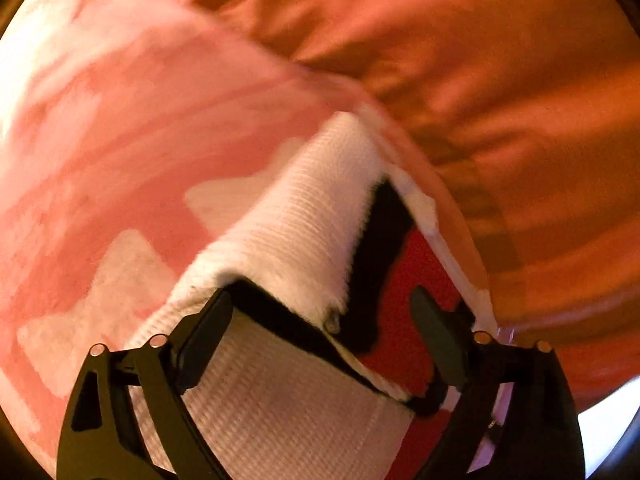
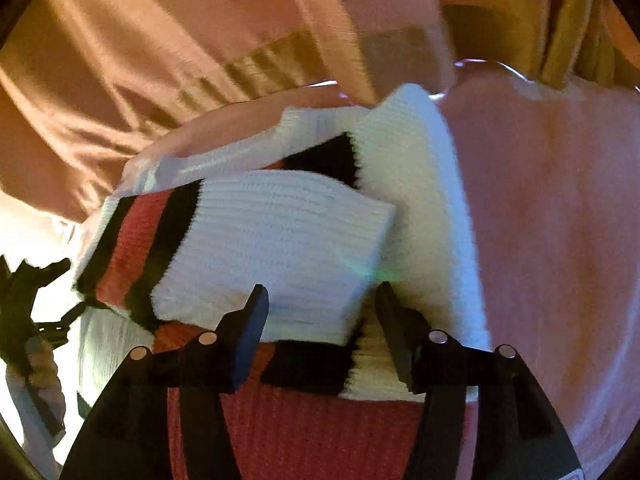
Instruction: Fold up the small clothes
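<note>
A ribbed knit garment (image 1: 304, 216), white with black and red bands, lies bunched on a pink cloth (image 1: 120, 140). My left gripper (image 1: 322, 296) is open wide low over it, one finger on each side of a white ribbed stretch, and neither pad presses on it. In the right wrist view a folded white flap of the garment (image 2: 280, 240) lies over the red and black stripes. My right gripper (image 2: 323, 286) is open with the flap's near edge between its fingers, and the pads do not appear to pinch it. The left gripper (image 2: 24, 300) shows at this view's left edge.
The pink cloth (image 2: 552, 200) lies on a rumpled orange-tan sheet (image 1: 500, 60), which fills the far side of both views. A band of darker squares (image 2: 256, 64) crosses the sheet. A bright white area (image 1: 604, 420) shows past the sheet at the lower right.
</note>
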Demonstrator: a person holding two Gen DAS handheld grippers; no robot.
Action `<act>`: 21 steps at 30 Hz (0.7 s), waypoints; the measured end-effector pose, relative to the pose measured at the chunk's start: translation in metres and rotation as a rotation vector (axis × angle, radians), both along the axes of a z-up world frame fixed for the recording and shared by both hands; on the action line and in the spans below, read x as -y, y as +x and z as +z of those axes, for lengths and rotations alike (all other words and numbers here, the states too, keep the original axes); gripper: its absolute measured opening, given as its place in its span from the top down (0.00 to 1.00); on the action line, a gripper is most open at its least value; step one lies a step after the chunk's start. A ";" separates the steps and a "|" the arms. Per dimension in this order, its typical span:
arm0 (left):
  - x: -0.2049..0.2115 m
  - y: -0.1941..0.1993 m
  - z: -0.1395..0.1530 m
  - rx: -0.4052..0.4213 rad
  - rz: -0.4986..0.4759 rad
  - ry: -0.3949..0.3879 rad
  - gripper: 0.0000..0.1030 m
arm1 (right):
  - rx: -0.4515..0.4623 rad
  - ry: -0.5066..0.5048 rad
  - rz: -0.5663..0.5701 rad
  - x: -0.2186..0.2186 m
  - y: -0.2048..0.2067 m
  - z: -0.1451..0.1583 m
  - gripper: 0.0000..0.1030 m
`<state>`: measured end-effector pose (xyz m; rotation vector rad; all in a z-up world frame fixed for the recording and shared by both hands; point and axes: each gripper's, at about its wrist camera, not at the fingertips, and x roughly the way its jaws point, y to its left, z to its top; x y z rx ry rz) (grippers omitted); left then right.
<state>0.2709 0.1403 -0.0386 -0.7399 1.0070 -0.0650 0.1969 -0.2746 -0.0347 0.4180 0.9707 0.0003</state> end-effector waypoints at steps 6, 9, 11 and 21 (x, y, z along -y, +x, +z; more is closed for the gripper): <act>-0.013 0.001 0.000 0.019 0.048 -0.032 0.41 | 0.038 0.077 -0.015 0.001 0.005 0.012 0.92; -0.012 0.004 -0.001 0.007 0.057 0.010 0.65 | 0.081 0.110 -0.020 0.006 0.001 0.031 0.93; -0.015 0.007 -0.005 -0.013 0.066 0.047 0.72 | 0.111 0.116 -0.015 0.012 -0.003 0.045 0.93; -0.005 0.015 -0.011 -0.030 0.051 0.123 0.76 | 0.011 0.045 -0.056 0.038 0.003 0.020 0.93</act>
